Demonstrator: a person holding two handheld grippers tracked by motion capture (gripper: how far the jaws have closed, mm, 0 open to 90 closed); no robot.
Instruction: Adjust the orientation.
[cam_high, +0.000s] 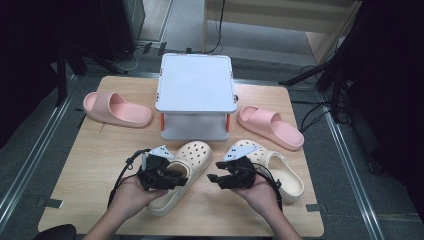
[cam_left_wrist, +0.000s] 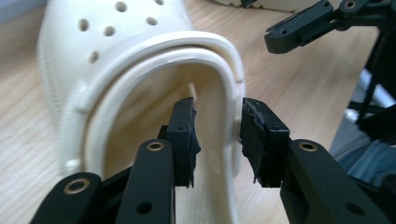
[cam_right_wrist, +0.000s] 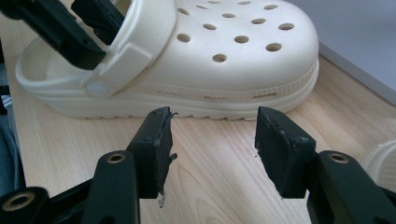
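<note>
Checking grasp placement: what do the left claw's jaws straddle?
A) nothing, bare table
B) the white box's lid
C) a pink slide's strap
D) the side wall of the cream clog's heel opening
D: in the left gripper view, the left claw has one jaw inside the cream clog and one outside its wall, pads not clearly pressing.

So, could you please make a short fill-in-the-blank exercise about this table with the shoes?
1. The left gripper has its jaws on either side of the rim of a cream ____.
2. The two slides lying left and right of the white box are ____ in colour.
3. The right gripper has nothing between its jaws; they are ____.
4. All the shoes lie on a ____ table.

Missing words: clog; pink; open; wooden
</note>
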